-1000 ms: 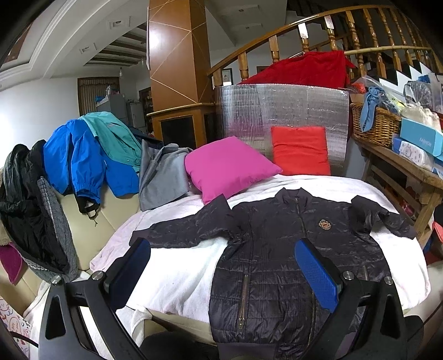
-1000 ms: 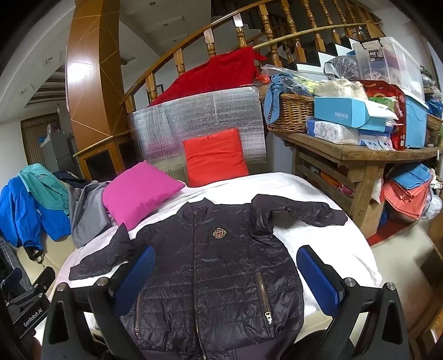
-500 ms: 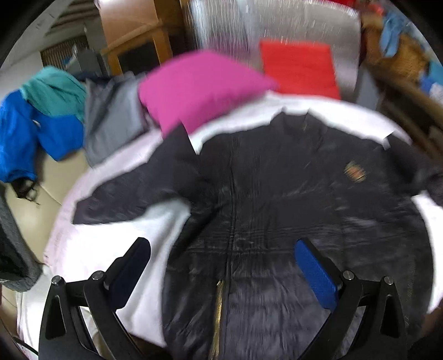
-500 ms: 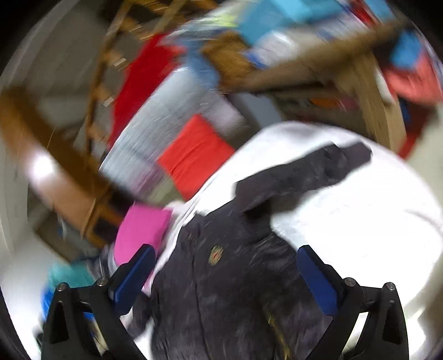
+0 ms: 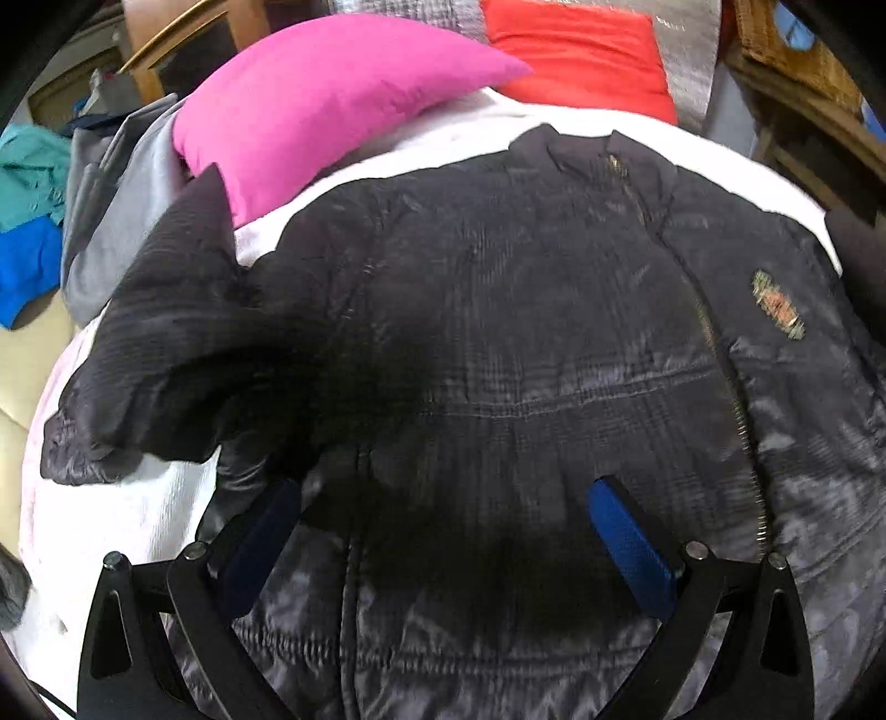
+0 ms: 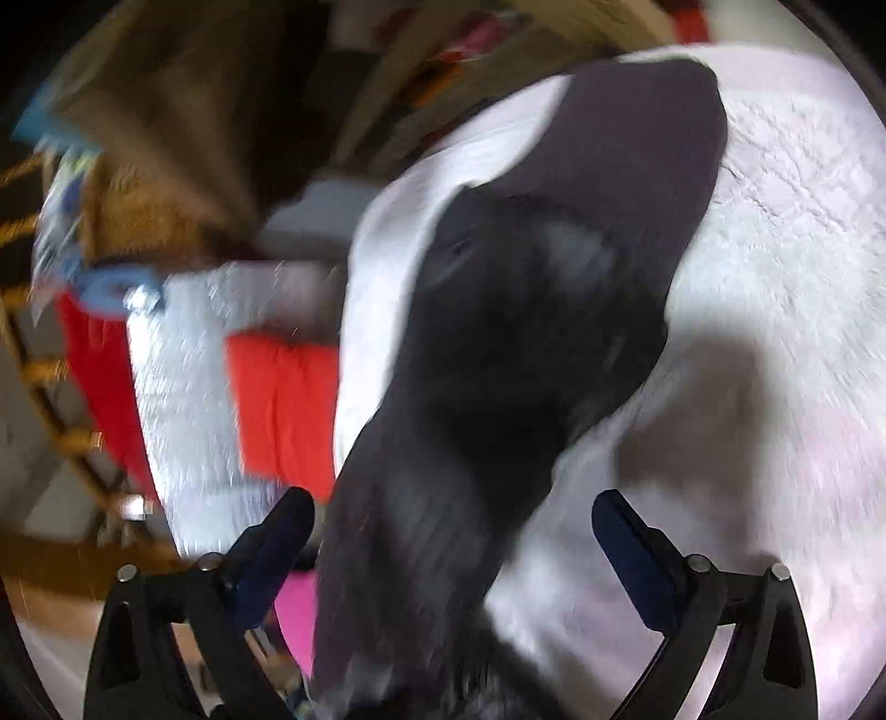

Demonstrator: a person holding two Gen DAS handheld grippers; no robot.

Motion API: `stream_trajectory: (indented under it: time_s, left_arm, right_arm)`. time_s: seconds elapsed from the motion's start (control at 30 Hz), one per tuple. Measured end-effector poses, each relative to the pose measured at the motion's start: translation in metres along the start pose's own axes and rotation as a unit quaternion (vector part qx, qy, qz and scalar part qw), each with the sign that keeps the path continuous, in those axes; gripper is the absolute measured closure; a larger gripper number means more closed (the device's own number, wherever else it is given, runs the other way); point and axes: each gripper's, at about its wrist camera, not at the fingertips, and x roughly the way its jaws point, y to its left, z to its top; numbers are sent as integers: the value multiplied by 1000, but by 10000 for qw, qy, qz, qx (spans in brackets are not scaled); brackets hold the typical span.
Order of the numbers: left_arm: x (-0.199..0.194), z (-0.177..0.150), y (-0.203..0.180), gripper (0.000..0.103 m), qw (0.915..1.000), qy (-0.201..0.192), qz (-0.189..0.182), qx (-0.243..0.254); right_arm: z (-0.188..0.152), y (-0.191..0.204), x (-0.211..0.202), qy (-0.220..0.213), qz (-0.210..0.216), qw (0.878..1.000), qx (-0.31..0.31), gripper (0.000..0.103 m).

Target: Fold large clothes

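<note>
Meanwhile the black jacket [image 5: 498, 332] lies spread, zip up, on a white cover [image 5: 138, 515], its sleeve [image 5: 166, 343] bunched toward the pink pillow [image 5: 332, 94]. Behind sit a red cushion [image 5: 576, 55] and grey clothes [image 5: 111, 221]. Left gripper [image 5: 443, 526] hangs over the jacket's front, jaws apart, gripping nothing. Right gripper [image 6: 454, 548], jaws wide but closing, straddles the other sleeve [image 6: 554, 310]; that view is blurred.

My way along the white fleecy cover [image 6: 775, 277] beside the black quilted jacket's sleeve [image 6: 554, 277] is open. A plump pink cushion [image 5: 332, 94] and red cushion [image 5: 576, 50] block the far edge.
</note>
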Motion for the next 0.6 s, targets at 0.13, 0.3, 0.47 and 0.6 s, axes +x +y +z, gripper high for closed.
stream_trajectory:
  time_s: [0.13, 0.3, 0.47, 0.6]
  left_arm:
    - [9, -6, 4, 0, 9995, 191, -211, -148]
    - [4, -17, 6, 0, 9992, 177, -328, -130]
    - [-3, -12, 6, 0, 9982, 455, -393, -22]
    - [-41, -9, 39, 0, 9985, -186, -147, -494]
  right_arm:
    - [10, 8, 7, -226, -31, 9997, -124, 61]
    - [-15, 67, -7, -757, -262, 9859, -1470, 83]
    - [-108, 152, -23, -933, 213, 9359, -3390, 83]
    - [-207, 191, -11, -179, 727, 8939, -4420, 83]
